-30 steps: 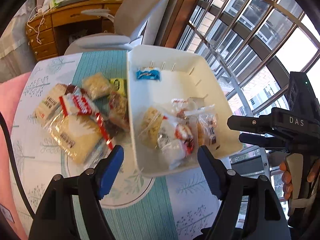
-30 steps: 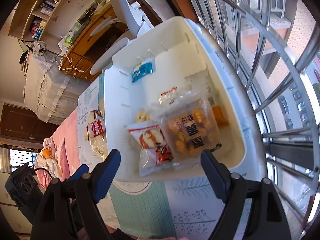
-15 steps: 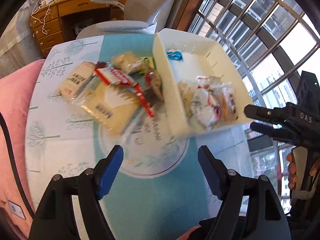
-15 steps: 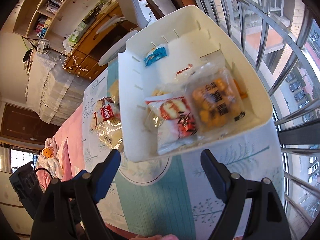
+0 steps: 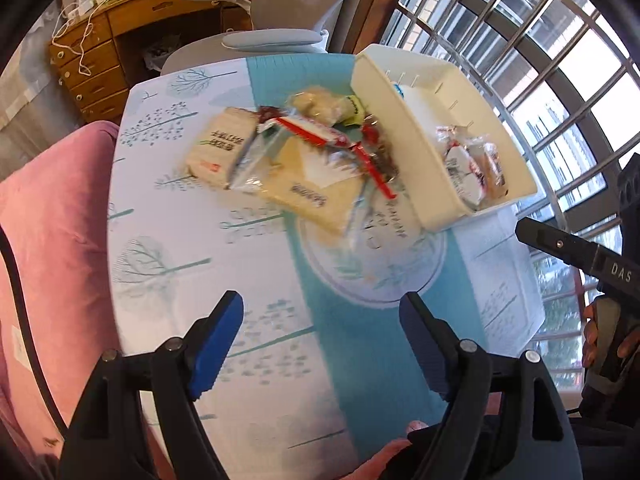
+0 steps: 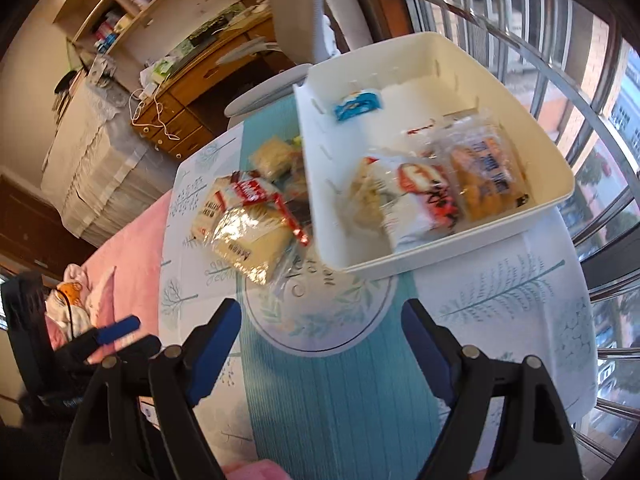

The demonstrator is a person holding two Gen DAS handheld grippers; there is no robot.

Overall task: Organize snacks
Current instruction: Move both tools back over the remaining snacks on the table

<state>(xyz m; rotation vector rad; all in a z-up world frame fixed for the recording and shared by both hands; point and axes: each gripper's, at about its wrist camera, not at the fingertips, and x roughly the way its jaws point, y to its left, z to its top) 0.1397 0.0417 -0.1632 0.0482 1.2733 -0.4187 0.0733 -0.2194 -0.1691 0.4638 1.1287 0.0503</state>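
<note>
While I am drawing both hands back toward my body, the worktop (image 5: 168, 240) with its tree-print cloth is filling far more of each view than a second ago, when the white bin (image 6: 436, 248) was sitting right between my fingers. That bin is now lying well ahead of both grippers, near the window side of the worktop, and it is holding several packets: an orange biscuit bag (image 6: 490, 176), a red-and-white pouch (image 6: 424, 196) beside it, and a small blue packet (image 6: 357, 106) alone at the far end. Just left of the bin, touching its wall, the loose snack pile (image 5: 296, 160) is staying on the cloth as before, a large pale cracker pack (image 5: 316, 196) lying under a red-striped wrapper (image 5: 320, 132).

My left gripper (image 5: 322, 344) is pointing steeply down over bare cloth, its jaws opening with nothing between them. My right gripper (image 6: 322, 346) is tilting down too, jaws standing wide and empty as they were a second ago. Each gripper is showing at the edge of the other's view, and my fingers (image 5: 590, 336) are wrapping the right handle.
</note>
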